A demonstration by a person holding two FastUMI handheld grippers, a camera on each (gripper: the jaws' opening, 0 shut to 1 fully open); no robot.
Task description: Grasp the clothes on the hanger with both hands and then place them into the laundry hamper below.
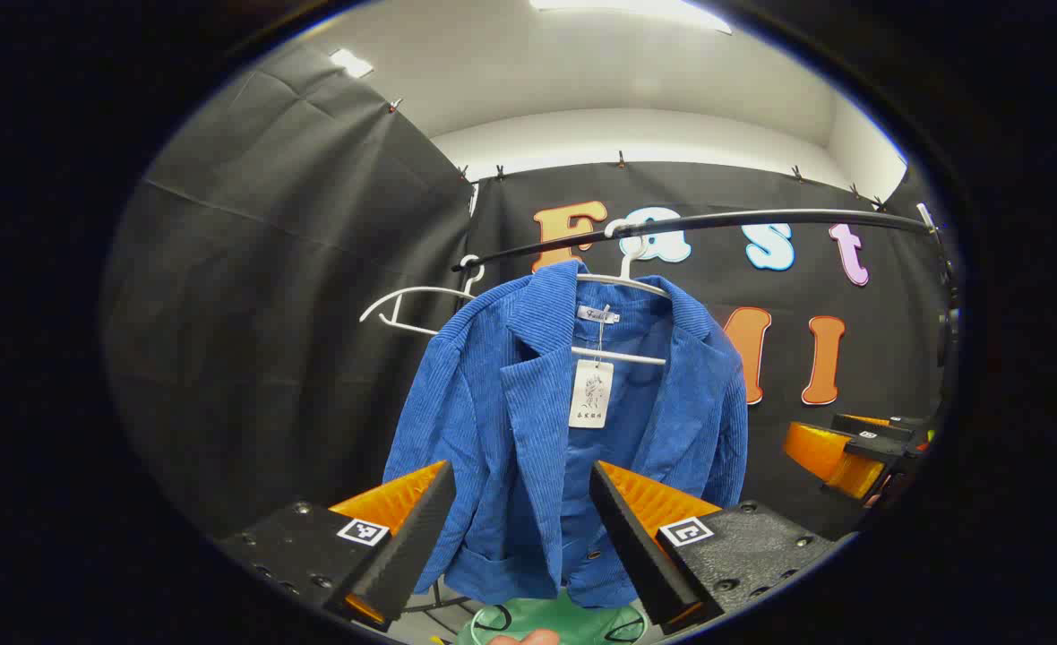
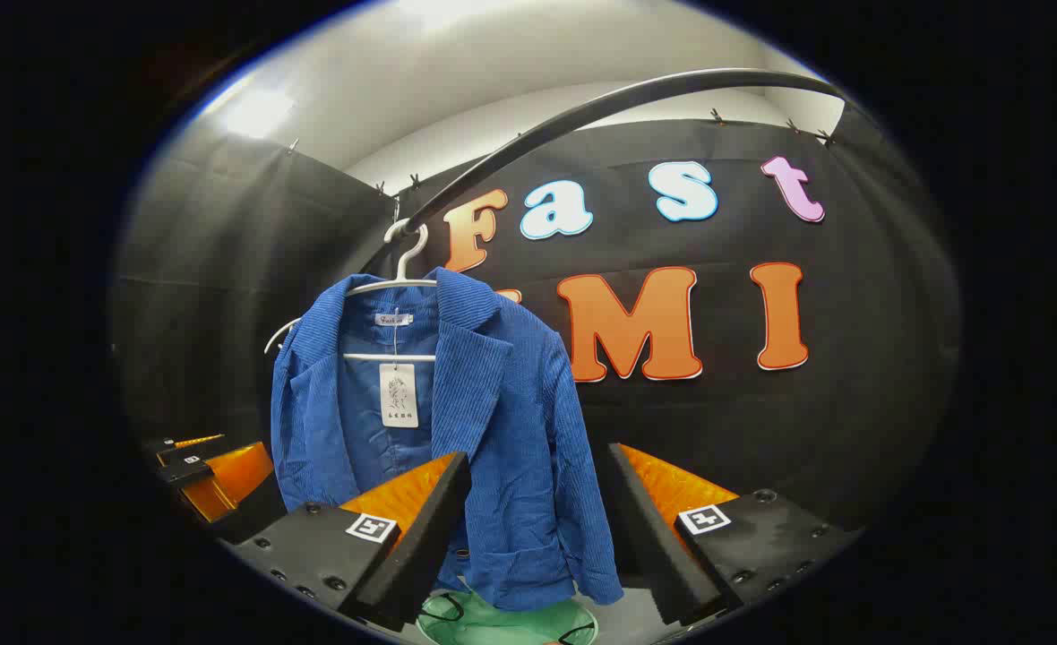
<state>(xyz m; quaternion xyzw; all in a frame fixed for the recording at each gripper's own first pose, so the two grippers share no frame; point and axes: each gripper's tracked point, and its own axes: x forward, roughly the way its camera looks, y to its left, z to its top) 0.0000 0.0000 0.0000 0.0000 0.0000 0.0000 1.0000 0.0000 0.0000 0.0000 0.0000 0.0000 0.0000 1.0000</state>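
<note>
So the blue corduroy jacket (image 1: pixel 528 430) is hanging on a white hanger (image 1: pixel 623 279) hooked over the dark rail (image 1: pixel 717 219), front open, with a paper tag (image 1: pixel 590 392) dangling from the collar area. In the left gripper view the left gripper (image 1: pixel 521 528) is sitting in front of the jacket's lower half with its fingers spread wide, nothing between them touching as far as I can tell, just the fabric showing in the gap behind. An empty white hanger (image 1: pixel 408 309) is hanging on the rail just to the left of the jacket. The right gripper (image 2: pixel 537 528) is doing pretty much the same thing in the right gripper view, fingers spread apart and framing the jacket's sleeve and hem. The green laundry hamper (image 2: pixel 502 620) is peeking out right below the jacket, and in the left gripper view it's showing at the bottom edge too.
</note>
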